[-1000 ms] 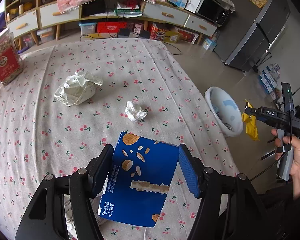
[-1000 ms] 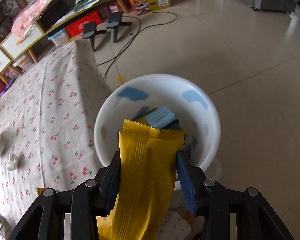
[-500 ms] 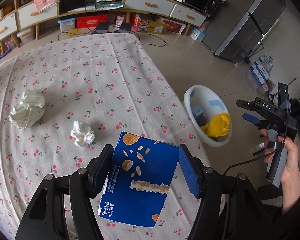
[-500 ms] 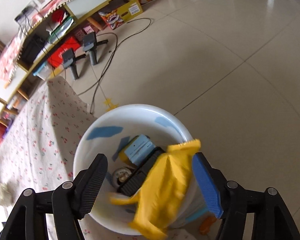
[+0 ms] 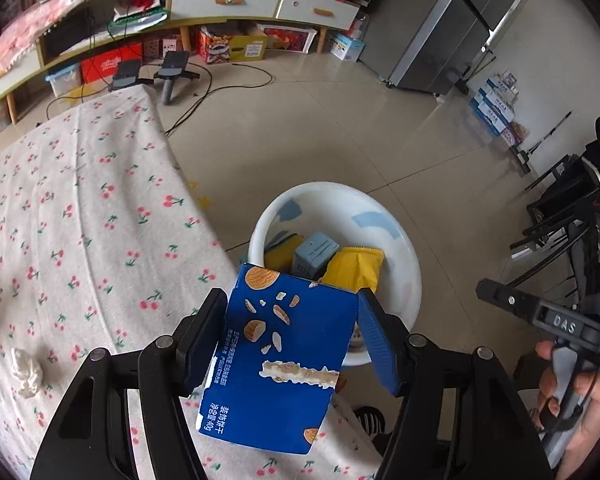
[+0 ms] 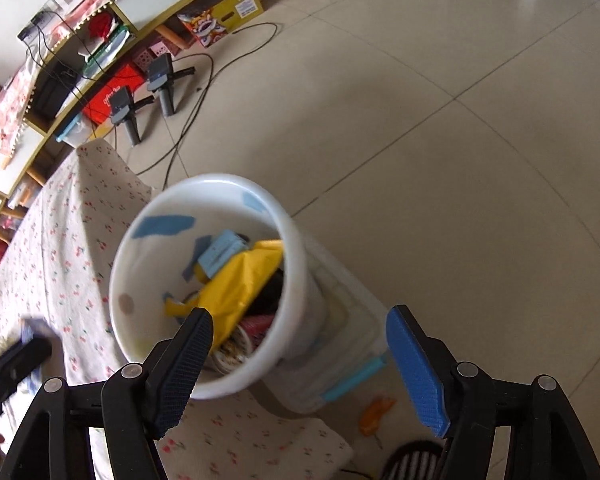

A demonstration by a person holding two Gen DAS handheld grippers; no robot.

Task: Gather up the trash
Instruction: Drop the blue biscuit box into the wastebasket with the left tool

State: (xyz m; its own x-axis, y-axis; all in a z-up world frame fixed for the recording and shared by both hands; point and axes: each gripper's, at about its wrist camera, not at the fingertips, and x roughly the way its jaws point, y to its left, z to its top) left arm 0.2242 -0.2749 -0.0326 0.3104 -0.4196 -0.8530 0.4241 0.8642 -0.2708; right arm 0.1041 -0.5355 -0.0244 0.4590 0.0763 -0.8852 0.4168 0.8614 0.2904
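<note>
Trash in play: a blue biscuit box (image 5: 278, 356) sits pinched between the pads of the left gripper (image 5: 292, 336), held in the air above the right-hand edge of the table (image 5: 80, 216) with its top end reaching toward the white bin (image 5: 414, 280). That bin stands on the tiled floor (image 5: 300, 132) just beside the table's edge. Inside it lie a yellow wrapper (image 6: 236, 284), a pale blue carton (image 6: 220, 254) and some darker scraps that are hard to make out. The right gripper (image 6: 300, 364) hangs over the near side of the bin with its jaws spread wide and nothing between them; they have just been opening, and the wrapper is down in the bin. A crumpled white paper ball (image 5: 26, 372) rests on the cherry-print tablecloth (image 5: 60, 264) toward the table's near left part. In the left wrist view the person's right hand (image 5: 572, 396) grips the handle of the other tool at the far right.
</note>
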